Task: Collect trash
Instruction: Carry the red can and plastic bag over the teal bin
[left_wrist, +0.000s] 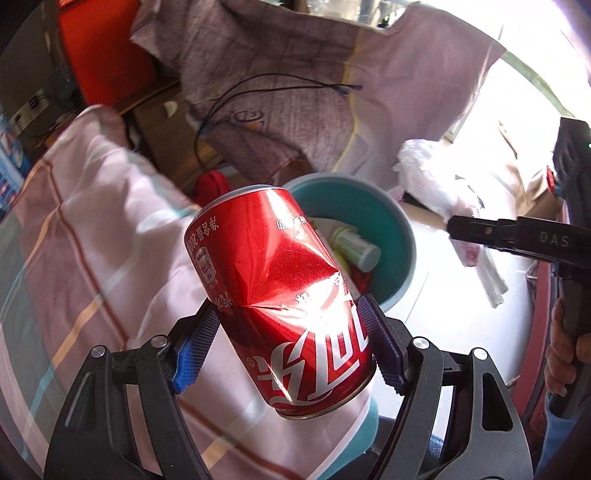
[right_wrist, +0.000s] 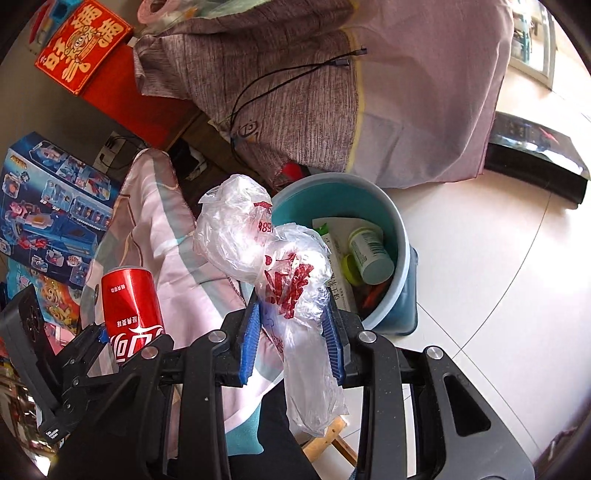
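Two grippers hover above a teal bin (right_wrist: 400, 236) on a pale tiled floor (right_wrist: 498, 288), each carrying a piece of trash. At left, the left gripper (left_wrist: 288, 343) has its blue ribbed pads (left_wrist: 194, 350) clamped on a dented red soda can (left_wrist: 280, 288), pinching it low on its sides so the can tilts up and away toward the bin (left_wrist: 400, 225). From the right wrist camera the same can (right_wrist: 131, 302) stands in the left gripper (right_wrist: 122, 339) beside a pink striped cloth (right_wrist: 155, 229). The right gripper (right_wrist: 291, 332) is closed on a crumpled clear plastic bag (right_wrist: 266, 254) with red print; the bag bulges above the pads and hangs below them. In the left camera's view the right gripper (left_wrist: 452, 225) reaches in from the right edge with the bag (left_wrist: 432, 181), held near the bin's rim.

Inside the bin lie a pale green bottle (right_wrist: 371, 251), a yellow-green lid (right_wrist: 349, 266) and what appears to be a flat carton, partly hidden. A grey-purple cloth (right_wrist: 314, 96) with a black cable (right_wrist: 280, 77) across it is draped behind the bin; a blue toy box (right_wrist: 51, 210) sits at far left.
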